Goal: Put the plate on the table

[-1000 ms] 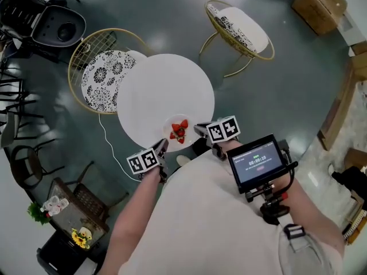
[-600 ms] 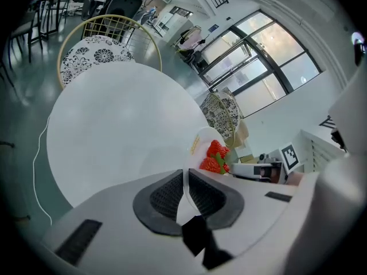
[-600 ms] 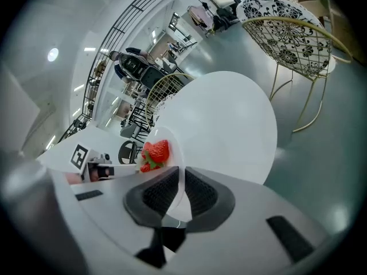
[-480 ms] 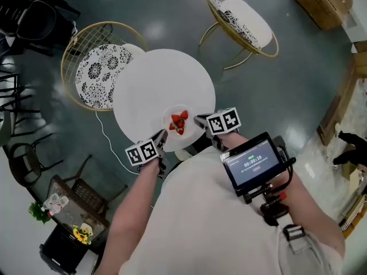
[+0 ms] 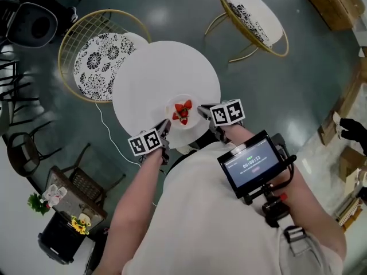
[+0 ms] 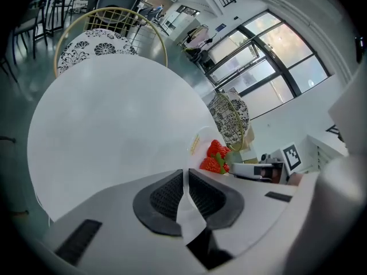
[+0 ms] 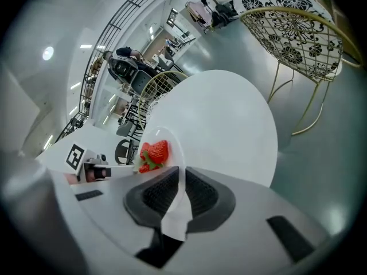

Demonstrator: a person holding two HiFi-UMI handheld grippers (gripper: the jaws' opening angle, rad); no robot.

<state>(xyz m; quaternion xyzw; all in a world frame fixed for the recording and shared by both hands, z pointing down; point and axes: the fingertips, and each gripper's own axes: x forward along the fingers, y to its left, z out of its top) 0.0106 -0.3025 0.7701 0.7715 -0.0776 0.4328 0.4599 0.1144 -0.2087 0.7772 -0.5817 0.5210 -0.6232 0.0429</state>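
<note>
Now, with the left tool (image 5: pixel 164 129) and the right tool (image 5: pixel 202 111) each clamped on opposite rims of the plate (image 5: pixel 192 121), over the lower edge of the bench (image 5: pixel 150 76) at mid-frame, the person should lower it level so the strawberries (image 5: pixel 182 111) do not slide, then release both together.

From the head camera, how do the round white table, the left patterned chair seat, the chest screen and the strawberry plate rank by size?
1. Table.
2. Patterned chair seat, partly hidden by the table.
3. Screen, but it is nearer the camera, so its lead over the plate is unsure.
4. Plate.
</note>
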